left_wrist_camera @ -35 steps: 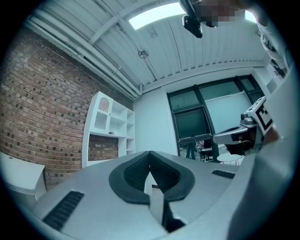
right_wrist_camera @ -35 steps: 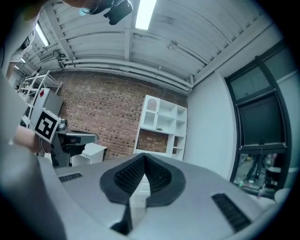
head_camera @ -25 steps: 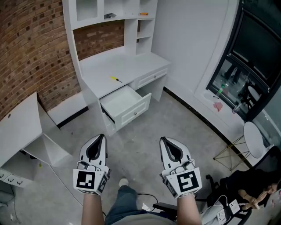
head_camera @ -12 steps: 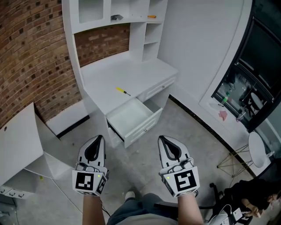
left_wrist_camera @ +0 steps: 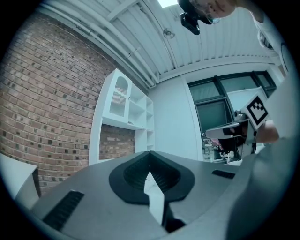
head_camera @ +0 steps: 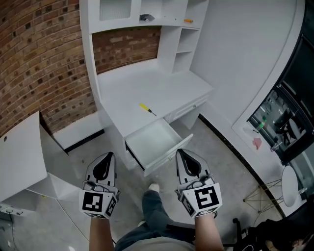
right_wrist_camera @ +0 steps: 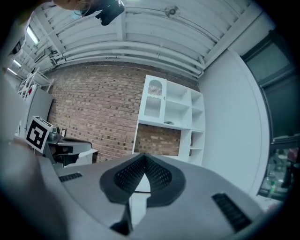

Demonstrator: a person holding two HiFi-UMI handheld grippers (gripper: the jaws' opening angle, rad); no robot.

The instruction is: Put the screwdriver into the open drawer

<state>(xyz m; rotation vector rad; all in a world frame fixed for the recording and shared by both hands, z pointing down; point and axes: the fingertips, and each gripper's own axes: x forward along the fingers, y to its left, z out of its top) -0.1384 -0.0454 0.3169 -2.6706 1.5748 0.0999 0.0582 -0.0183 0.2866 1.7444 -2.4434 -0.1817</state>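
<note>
A yellow-handled screwdriver (head_camera: 145, 108) lies on the white desk top (head_camera: 147, 88), just behind the open drawer (head_camera: 158, 142), which is pulled out and empty. My left gripper (head_camera: 109, 155) and right gripper (head_camera: 179, 152) are held level side by side in front of the desk, over the floor. The right gripper's tips hang near the drawer's front panel. Both are shut with nothing between the jaws. In the left gripper view the tips of the left gripper (left_wrist_camera: 150, 154) meet, and in the right gripper view the tips of the right gripper (right_wrist_camera: 143, 157) meet too.
The desk carries a white hutch (head_camera: 147, 14) with shelves holding small items. A brick wall (head_camera: 39, 59) stands behind it. A low white cabinet (head_camera: 22, 147) is at the left. At the right are a dark window (head_camera: 289, 122) and a wire-legged stool (head_camera: 289, 188). The person's leg and shoe (head_camera: 153, 188) show between the grippers.
The person has walked toward the desk, so the desk and open drawer now lie closer to both grippers. Both grippers stayed shut and level.
</note>
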